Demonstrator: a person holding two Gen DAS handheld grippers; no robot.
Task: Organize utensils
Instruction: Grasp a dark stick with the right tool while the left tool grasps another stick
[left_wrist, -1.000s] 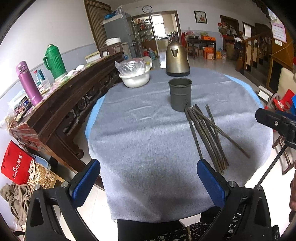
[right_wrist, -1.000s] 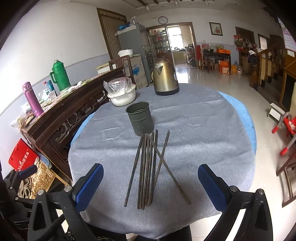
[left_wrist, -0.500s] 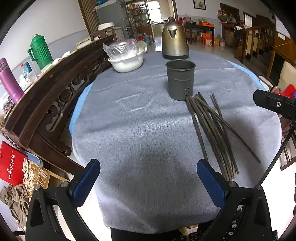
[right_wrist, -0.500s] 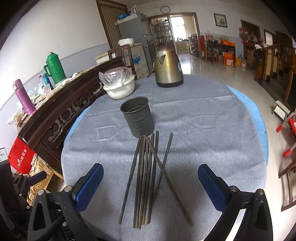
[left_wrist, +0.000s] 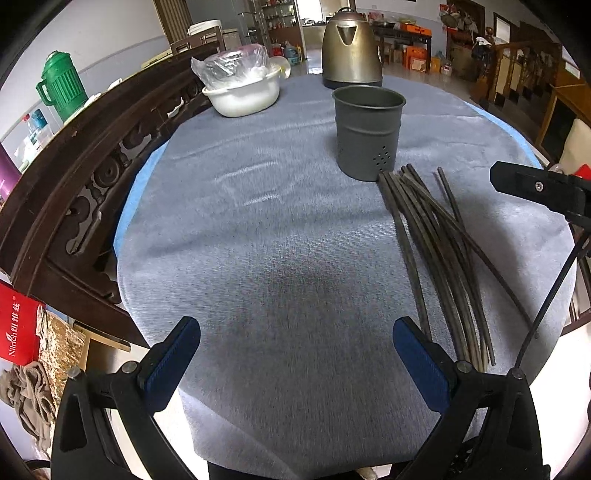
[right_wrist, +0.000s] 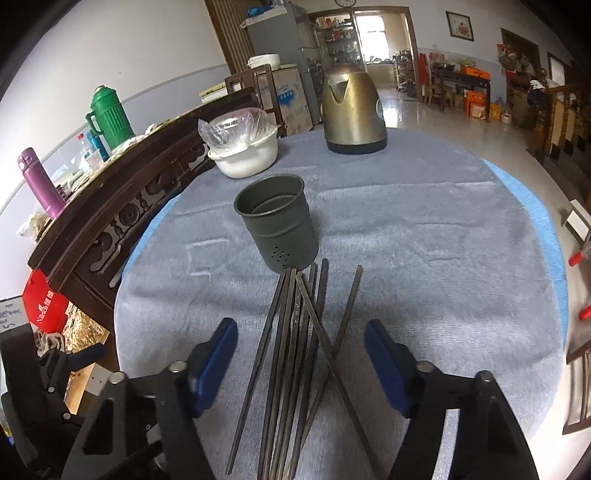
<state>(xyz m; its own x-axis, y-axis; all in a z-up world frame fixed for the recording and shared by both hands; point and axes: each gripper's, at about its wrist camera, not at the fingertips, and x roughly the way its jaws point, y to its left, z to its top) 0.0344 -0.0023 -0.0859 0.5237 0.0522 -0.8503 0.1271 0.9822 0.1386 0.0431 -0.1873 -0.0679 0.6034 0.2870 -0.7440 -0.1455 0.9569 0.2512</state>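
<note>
Dark chopsticks (right_wrist: 295, 354) lie fanned on the grey cloth (right_wrist: 424, 266), their far tips just short of the perforated metal holder (right_wrist: 277, 221), handy for loading. Straddling their near ends, the right gripper (right_wrist: 299, 354) is spread wide, likely lining up a pinch. Left of the holder, the left gripper (left_wrist: 295, 354) hangs wide and empty.

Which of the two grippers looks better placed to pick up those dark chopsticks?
Right. The right gripper is open, straddling the chopsticks; the left gripper, also open, faces bare cloth beside them.
</note>
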